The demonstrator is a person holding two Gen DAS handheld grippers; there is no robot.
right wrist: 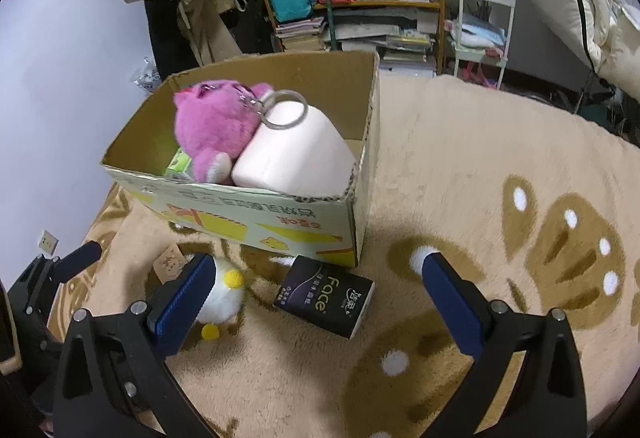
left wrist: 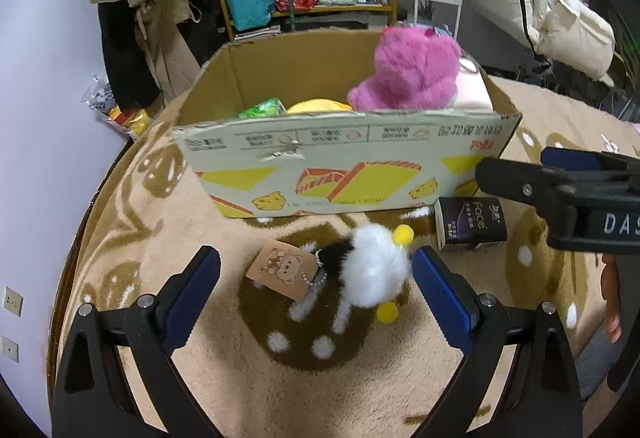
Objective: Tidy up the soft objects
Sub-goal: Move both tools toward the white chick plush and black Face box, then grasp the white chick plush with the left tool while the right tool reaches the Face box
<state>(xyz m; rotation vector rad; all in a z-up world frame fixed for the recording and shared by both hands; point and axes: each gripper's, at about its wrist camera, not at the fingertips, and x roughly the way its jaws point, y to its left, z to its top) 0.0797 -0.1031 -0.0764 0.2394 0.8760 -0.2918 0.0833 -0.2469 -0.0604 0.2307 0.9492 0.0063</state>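
Carrier: beige plush blanket [right wrist: 480, 166] with brown bear pattern.

Container: open cardboard box [left wrist: 344, 166], standing toward the blanket's far left edge.

Already in the box:
- pink plush bear [right wrist: 216, 126], with metal key ring, leaning against the near-right inner corner;
- pale pink cushion-like block [right wrist: 296, 154], touching the bear, against the right wall;
- green packet [left wrist: 262, 108] and yellow soft item [left wrist: 316, 105], only partly visible behind the front wall.

Still outside the box, on the blanket just in front of it:
- white fluffy plush charm [left wrist: 372, 270] with yellow pompoms, black part and bead chain, carrying a brown cardboard bear tag [left wrist: 282, 270];
- dark tissue pack [right wrist: 324, 296] marked "Face", lying near the box's front right corner.

Tools:
- left gripper [left wrist: 316, 290], jaws spread wide, low over the blanket and bracketing the white charm without touching it;
- right gripper [right wrist: 316, 294], jaws spread wide, empty, the tissue pack lying between its fingers' line of sight.

Progress, as judged: more than half done; four items appear boxed, two remain. The charm looks to be the next pick, the tissue pack after it.
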